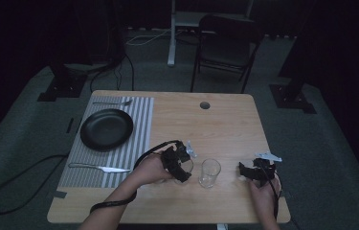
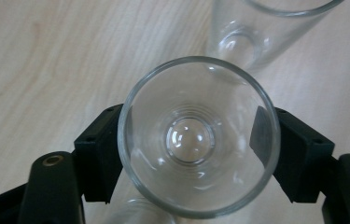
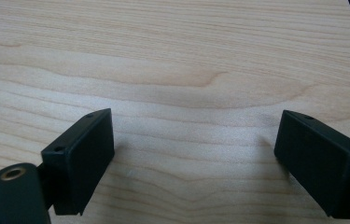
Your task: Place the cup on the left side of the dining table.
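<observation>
Step, as judged: you were gripping a clear round drinking glass (image 2: 199,137) | left gripper (image 2: 189,149) jaws hugged its sides, near the wooden table's (image 1: 225,120) front; second clear glass (image 1: 209,172) just beside | right gripper (image 3: 193,163) jaws apart, empty | next: lift straight, clearing its neighbour

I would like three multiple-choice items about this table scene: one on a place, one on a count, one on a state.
1. Where does the black plate lie?
A. on the striped placemat
B. on the bare wood
C. on the chair

2. How many clear glasses are in the left gripper view?
A. one
B. two
C. four

3. How is the right gripper?
A. shut on a glass
B. shut on a knife
C. open, with nothing between the jaws

Answers: 1 A, the stripes surround the plate. 2 B, one glass between the left gripper jaws, a second glass beyond it. 3 C, bare table shows between the jaws.
</observation>
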A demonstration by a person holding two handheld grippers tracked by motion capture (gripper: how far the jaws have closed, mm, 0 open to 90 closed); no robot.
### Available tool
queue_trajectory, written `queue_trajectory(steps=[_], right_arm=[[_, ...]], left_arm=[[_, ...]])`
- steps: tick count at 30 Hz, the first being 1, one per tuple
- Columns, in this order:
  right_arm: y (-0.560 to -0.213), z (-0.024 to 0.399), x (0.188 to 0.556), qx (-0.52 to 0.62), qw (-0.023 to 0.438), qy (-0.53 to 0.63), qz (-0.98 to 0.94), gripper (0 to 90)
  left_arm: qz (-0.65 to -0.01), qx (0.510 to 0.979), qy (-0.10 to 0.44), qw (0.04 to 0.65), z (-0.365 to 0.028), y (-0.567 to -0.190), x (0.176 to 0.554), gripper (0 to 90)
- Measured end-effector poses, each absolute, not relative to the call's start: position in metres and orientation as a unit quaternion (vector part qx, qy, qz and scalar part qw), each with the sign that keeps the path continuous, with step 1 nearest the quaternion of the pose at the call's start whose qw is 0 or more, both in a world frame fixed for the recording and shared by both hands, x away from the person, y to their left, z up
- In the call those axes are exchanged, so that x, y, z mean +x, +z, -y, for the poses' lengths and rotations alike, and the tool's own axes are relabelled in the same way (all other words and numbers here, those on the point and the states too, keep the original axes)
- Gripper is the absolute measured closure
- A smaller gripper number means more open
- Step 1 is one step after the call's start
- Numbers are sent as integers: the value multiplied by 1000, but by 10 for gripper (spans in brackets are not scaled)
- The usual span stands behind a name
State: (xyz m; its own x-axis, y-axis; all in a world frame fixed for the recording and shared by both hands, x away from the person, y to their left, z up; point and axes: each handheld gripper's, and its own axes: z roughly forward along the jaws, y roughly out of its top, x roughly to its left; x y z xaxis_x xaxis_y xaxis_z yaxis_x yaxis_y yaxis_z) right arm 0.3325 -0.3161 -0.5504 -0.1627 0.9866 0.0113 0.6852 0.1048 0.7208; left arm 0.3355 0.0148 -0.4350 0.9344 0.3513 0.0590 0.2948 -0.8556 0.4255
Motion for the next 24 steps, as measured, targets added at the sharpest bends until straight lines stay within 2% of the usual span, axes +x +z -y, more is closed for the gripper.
queue_trajectory(steps=[7,15,24], right_arm=[[-550,316,333,597,249,302,-700,115],[-550,316,333,597,249,302,-700,115],[-550,316,332,597,249,302,-700,116]], left_arm=[[-149,966,50,206,-14,-434,335,287],[-163,956,65,236,-15,-429,335,288],[-178,952,85,234,-14,-420,346,288]])
